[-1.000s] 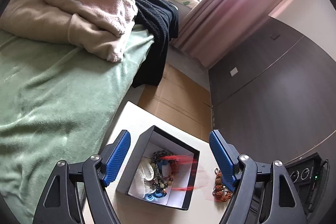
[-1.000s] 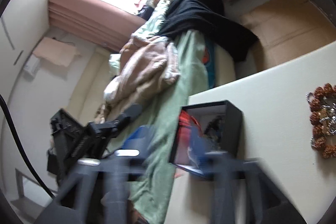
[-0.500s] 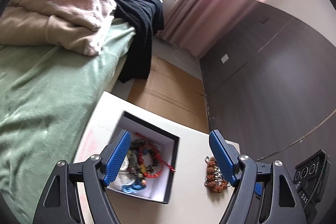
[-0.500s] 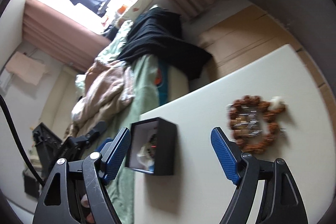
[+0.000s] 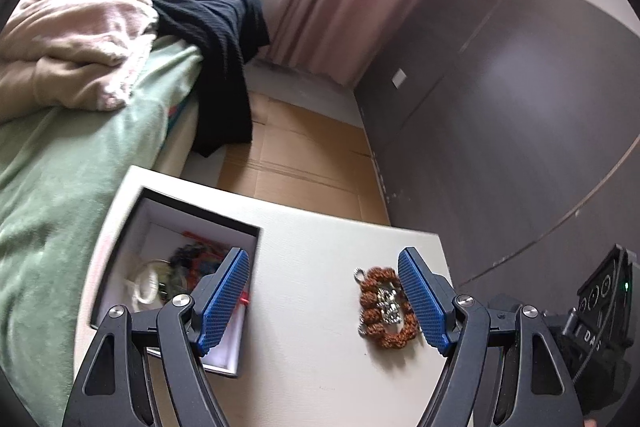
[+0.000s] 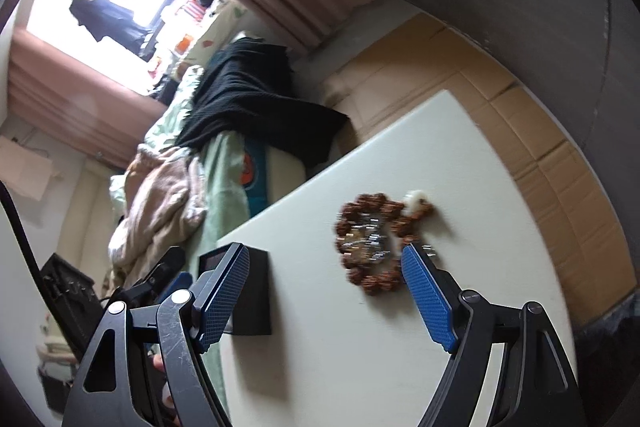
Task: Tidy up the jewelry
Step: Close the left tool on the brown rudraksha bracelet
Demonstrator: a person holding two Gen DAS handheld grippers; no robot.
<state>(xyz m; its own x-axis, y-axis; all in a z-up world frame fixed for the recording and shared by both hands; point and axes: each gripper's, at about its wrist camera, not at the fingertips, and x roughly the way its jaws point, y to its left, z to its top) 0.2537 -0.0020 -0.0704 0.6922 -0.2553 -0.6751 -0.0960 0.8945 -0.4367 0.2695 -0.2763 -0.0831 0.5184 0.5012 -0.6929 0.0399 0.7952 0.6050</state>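
A white table (image 5: 328, 259) stands beside a bed covered in a green sheet (image 5: 60, 163); on the table sits a black box (image 5: 176, 267) with a white lining, holding a blurred tangle of beads and a pale ring; well to its right, alone on the bare tabletop, lies a bracelet of rough brown beads (image 5: 382, 307) with a silver charm resting across its middle. The left gripper (image 5: 324, 301) hangs above the table with its blue pads spread wide and nothing between them; its left pad overlaps the box's right wall in the view, its right pad stands just beside the bracelet. The right gripper (image 6: 326, 301) is likewise spread wide with nothing gripped, its jaws having just been opening; in its view the bracelet (image 6: 376, 243) lies just ahead of the right pad, a pale bead at its far end, and the box (image 6: 252, 291) shows partly behind the left pad. A pink blanket (image 5: 76, 39) and a black knit garment (image 5: 216, 39) lie on the bed; flattened cardboard (image 5: 304, 163) covers the floor beyond the table; a dark cabinet front (image 5: 500, 127) fills the right side.
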